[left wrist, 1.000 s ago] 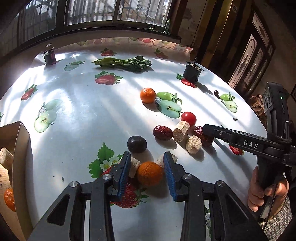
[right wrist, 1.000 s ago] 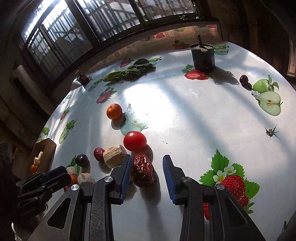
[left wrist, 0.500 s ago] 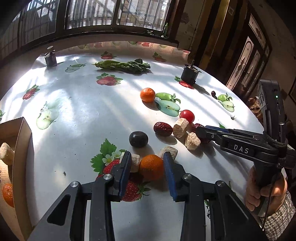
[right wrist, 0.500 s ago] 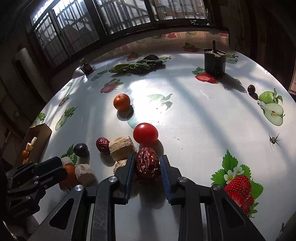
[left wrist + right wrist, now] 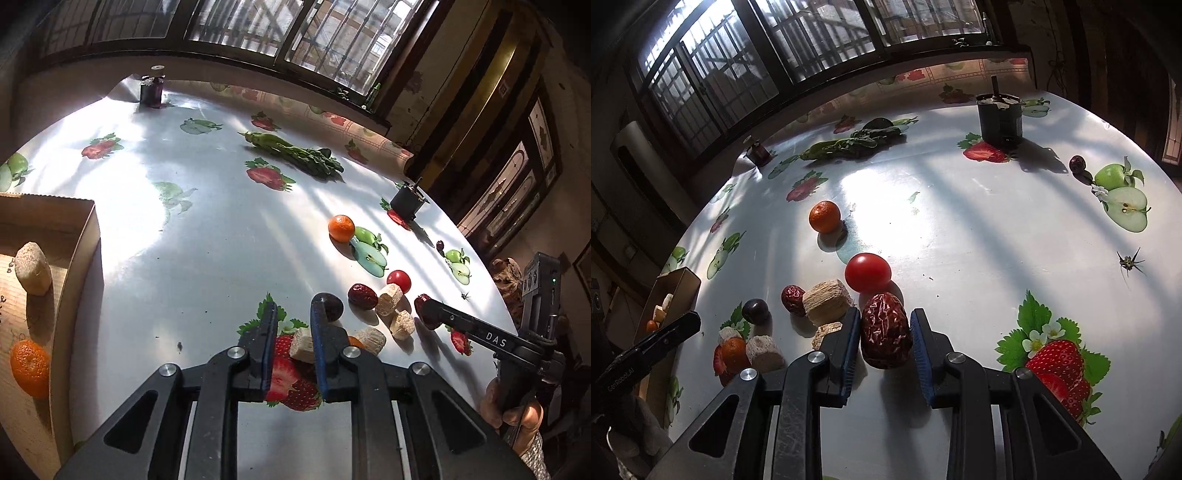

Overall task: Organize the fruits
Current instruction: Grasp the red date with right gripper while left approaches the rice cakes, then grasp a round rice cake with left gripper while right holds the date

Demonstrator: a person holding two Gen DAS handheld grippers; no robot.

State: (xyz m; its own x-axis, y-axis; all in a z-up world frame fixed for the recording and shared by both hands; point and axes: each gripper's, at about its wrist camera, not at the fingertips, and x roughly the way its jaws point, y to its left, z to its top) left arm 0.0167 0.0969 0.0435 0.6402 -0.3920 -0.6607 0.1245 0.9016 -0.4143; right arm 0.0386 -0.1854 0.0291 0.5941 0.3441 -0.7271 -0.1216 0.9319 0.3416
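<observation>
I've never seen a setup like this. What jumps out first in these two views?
In the right wrist view, the right gripper clamps a wrinkled red date, with a glossy red tomato just beyond it. In the left wrist view, the left gripper frames a beige chunk, and a cardboard box at the left edge holds a tangerine.

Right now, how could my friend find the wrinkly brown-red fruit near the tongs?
Find the round table with fruit pictures on its cloth, then the right tongs at its near edge. The wrinkly date sits between their blue pads, just in front of the cherry tomato. It is long, dark and creased, while the tomato is smooth and bright red, and the other date is smaller.
</observation>
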